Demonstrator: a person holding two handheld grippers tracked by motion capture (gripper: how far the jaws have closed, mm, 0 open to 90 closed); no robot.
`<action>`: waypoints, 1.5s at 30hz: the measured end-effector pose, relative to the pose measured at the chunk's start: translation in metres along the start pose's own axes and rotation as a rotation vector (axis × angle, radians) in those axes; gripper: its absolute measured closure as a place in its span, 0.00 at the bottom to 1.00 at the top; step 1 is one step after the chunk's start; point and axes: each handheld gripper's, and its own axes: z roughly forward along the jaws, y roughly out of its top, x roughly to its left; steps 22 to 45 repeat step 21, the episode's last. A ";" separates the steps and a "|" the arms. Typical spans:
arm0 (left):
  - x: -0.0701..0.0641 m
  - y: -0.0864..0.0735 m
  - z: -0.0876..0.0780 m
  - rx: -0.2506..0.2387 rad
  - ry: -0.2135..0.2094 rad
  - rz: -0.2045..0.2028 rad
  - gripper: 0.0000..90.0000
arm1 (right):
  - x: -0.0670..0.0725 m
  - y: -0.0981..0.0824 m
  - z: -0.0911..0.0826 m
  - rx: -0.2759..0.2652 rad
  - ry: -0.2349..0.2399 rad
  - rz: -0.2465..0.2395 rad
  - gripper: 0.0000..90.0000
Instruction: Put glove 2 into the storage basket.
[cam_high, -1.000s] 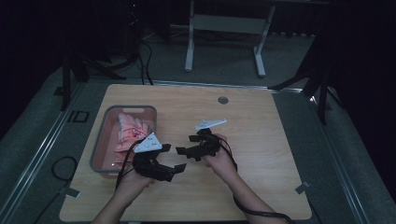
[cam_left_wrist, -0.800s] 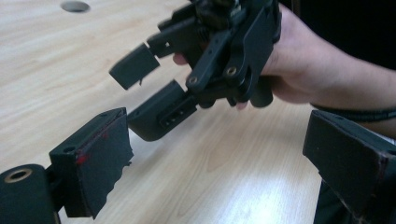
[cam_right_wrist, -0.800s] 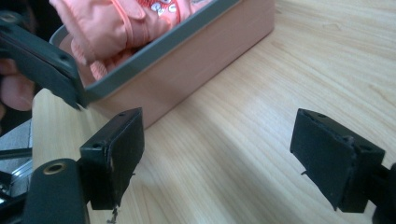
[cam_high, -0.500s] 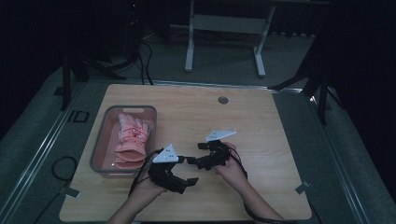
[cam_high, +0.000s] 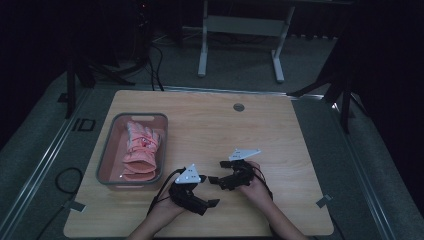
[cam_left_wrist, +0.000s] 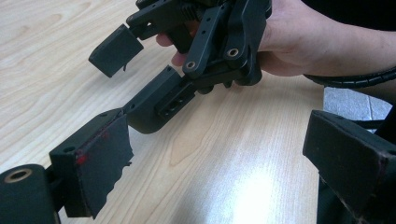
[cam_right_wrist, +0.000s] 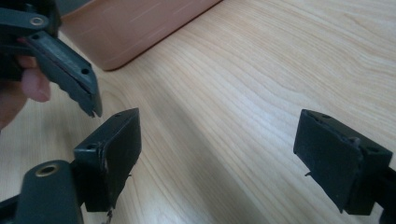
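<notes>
High view looks down on a pale wooden table (cam_high: 210, 125) in a dim room, with grey carpet around it, a white metal frame (cam_high: 240, 30) standing beyond the far edge, and cables trailing on the floor at the left. A grey tray (cam_high: 107, 155) sits near the table's left side with pink gloves (cam_high: 139, 150) lying inside it. Both grippers hover low over the near middle of the table, just beside each other and well apart from the tray: the left gripper (cam_high: 207, 197) points right, the right gripper (cam_high: 216, 180) points left, each with jaws spread and nothing between them. Left gripper view shows its two black jaws wide apart over bare light wood grain, with the right gripper (cam_left_wrist: 140, 74) and the hand (cam_left_wrist: 303, 42) holding it close ahead, also parted. Right gripper view shows its own jaws spread over the same bare wood, the tray (cam_right_wrist: 135, 28) at the upper left and a jaw tip of the left gripper (cam_right_wrist: 70, 70) near it.
</notes>
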 end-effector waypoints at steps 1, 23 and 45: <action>0.000 -0.001 0.002 0.010 0.002 0.005 0.09 | -0.001 -0.002 0.000 -0.001 0.000 -0.005 0.17; -0.003 -0.021 0.019 0.037 -0.031 0.034 0.09 | -0.003 -0.023 -0.005 -0.003 -0.034 -0.046 0.16; -0.003 -0.021 0.019 0.037 -0.031 0.034 0.09 | -0.003 -0.023 -0.005 -0.003 -0.034 -0.046 0.16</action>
